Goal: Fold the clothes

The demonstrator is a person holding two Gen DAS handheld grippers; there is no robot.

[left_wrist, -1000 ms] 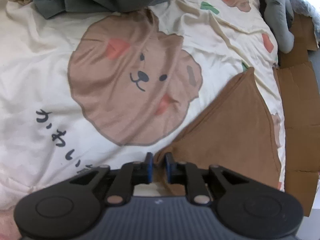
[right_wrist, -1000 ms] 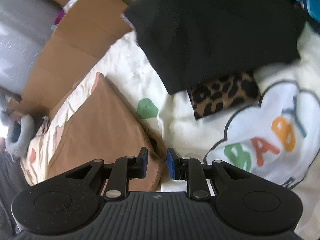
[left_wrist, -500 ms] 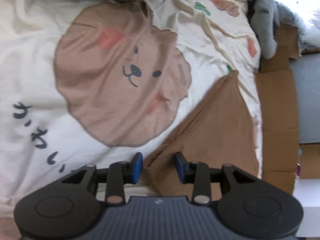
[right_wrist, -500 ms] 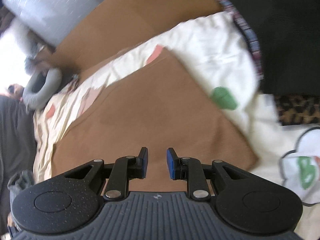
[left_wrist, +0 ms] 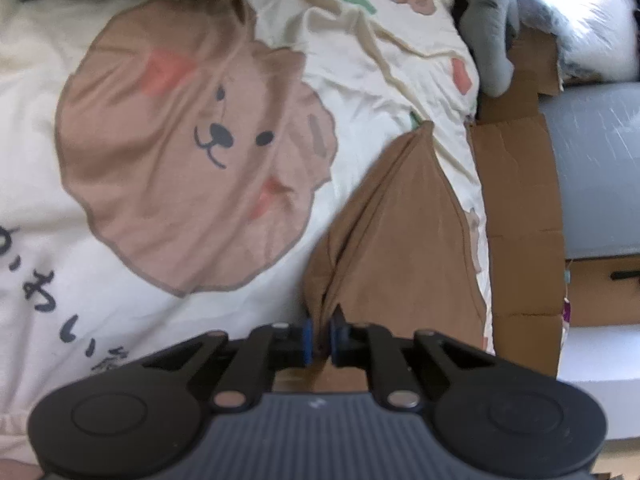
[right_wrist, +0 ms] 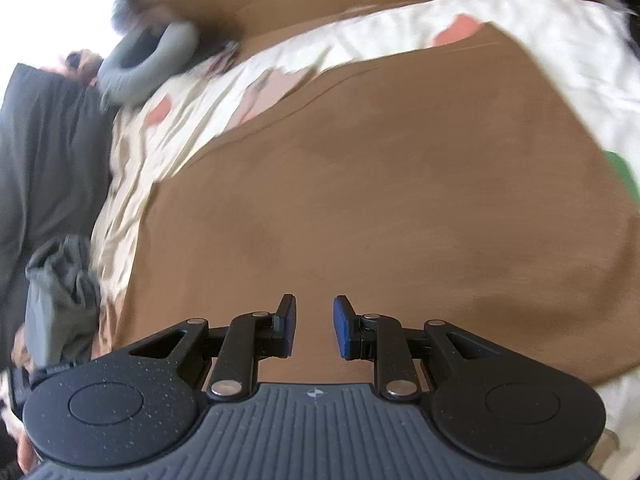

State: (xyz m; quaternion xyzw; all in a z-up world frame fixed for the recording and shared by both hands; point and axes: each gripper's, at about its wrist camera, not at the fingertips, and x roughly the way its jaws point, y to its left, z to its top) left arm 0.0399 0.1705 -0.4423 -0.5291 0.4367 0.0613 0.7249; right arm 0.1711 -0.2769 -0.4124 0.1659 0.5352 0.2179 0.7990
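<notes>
While it pinches cloth at lower centre of its view, left gripper: jaws have just been closing, blue pads clamped on a raised fold of the brown folded fabric garment.
Left of garment: cream bedspread printed with a tan bear face.
Right edge: flattened brown cardboard.
Right gripper: jaws parted, nothing between them, over the brown garment filling its frame.
</notes>
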